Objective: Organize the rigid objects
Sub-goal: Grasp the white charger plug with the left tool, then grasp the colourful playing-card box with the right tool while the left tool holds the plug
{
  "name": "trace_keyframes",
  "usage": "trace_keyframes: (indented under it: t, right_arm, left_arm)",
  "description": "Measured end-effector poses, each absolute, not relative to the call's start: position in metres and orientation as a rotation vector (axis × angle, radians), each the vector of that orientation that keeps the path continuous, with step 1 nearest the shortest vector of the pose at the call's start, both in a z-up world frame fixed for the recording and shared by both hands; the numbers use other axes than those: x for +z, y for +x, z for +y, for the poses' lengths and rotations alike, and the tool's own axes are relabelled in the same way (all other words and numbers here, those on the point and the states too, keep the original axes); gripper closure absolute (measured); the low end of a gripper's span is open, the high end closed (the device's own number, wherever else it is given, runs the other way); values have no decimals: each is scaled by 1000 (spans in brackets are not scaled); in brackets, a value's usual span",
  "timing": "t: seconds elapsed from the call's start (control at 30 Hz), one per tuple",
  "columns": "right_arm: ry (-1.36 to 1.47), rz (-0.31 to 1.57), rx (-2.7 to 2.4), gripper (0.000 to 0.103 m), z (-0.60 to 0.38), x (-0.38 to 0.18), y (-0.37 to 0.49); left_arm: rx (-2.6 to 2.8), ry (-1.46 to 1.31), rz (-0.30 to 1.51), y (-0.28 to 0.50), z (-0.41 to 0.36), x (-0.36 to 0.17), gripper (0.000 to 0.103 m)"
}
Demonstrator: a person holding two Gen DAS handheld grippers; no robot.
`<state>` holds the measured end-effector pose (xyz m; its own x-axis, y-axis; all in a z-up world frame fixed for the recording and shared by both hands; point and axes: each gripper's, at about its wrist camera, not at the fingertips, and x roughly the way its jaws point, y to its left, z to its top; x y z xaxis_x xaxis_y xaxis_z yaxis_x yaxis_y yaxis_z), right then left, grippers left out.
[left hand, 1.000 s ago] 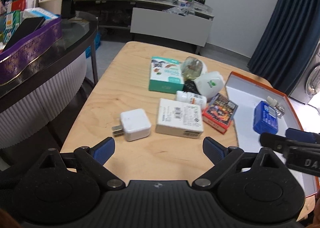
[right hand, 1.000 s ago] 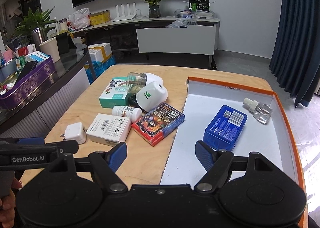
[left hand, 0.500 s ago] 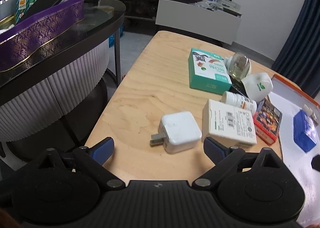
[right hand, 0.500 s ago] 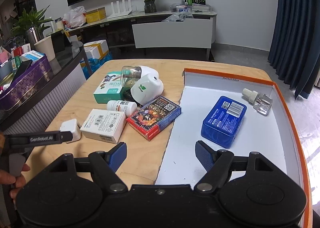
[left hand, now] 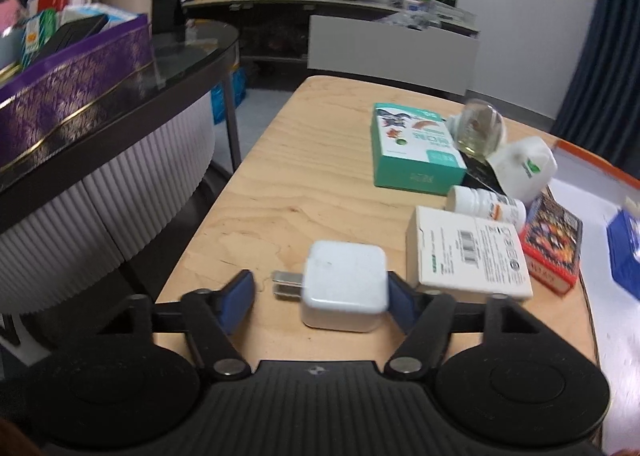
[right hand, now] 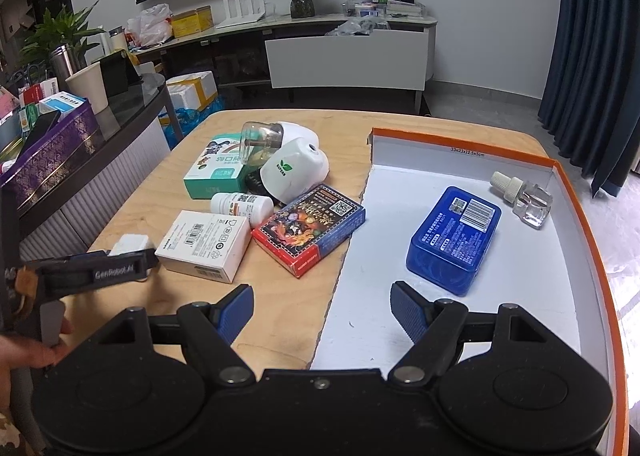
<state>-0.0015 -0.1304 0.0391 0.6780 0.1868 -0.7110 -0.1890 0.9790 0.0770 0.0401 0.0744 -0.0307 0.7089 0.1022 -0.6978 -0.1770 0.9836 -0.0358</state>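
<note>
So here we've got the left hand-held gripper (left hand: 320,294) down low at the near left corner of the desk (left hand: 320,176), with the white charger plug (left hand: 344,290) sitting between its blue pads. The right pad (left hand: 400,302) looks like it's touching the charger's side, while the left pad (left hand: 238,298) stands clear of the two metal prongs, so the fingers are partly closed in but not clamped on anything yet. The charger is a glossy white cube with rounded corners, lying flat, prongs pointing left.

Just to its right is a white box with a barcode (left hand: 468,252), and behind that a small white pill bottle (left hand: 486,208) lying on its side. Next to those is a red and black card box (left hand: 554,244) with busy artwork. Further back there's a teal and white carton (left hand: 414,152), and leaning by it a white dome-shaped device with a green leaf logo (left hand: 524,170) plus a clear glass bottle (left hand: 480,128).

Our right hand-held gripper (right hand: 322,314) hangs over the near edge where the desk meets the orange-rimmed tray (right hand: 580,208), fingers spread wide, holding nothing. Inside the tray, on its white floor, we see a blue tin (right hand: 454,238) with a barcode label and a little clear refill bottle with a cream cap (right hand: 524,196), near each other but not touching.
</note>
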Motion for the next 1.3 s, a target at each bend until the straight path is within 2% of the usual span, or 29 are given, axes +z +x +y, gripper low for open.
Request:
trace_keyframes:
  t: [0.63, 1.03, 1.1, 1.13, 1.3]
  right_arm:
    - [4, 831, 219, 14, -110, 24, 27]
    - [280, 941, 35, 14, -113, 10, 111]
    - [267, 980, -7, 14, -105, 1, 122]
    - [254, 971, -18, 9, -100, -1, 124]
    - [74, 942, -46, 9, -75, -10, 131]
  left_arm:
    - [76, -126, 702, 21, 79, -12, 45]
    - [33, -143, 670, 12, 78, -3, 45]
    - [33, -139, 670, 12, 78, -3, 45]
    - [32, -142, 672, 12, 79, -3, 45]
    - [19, -149, 674, 13, 78, -5, 45]
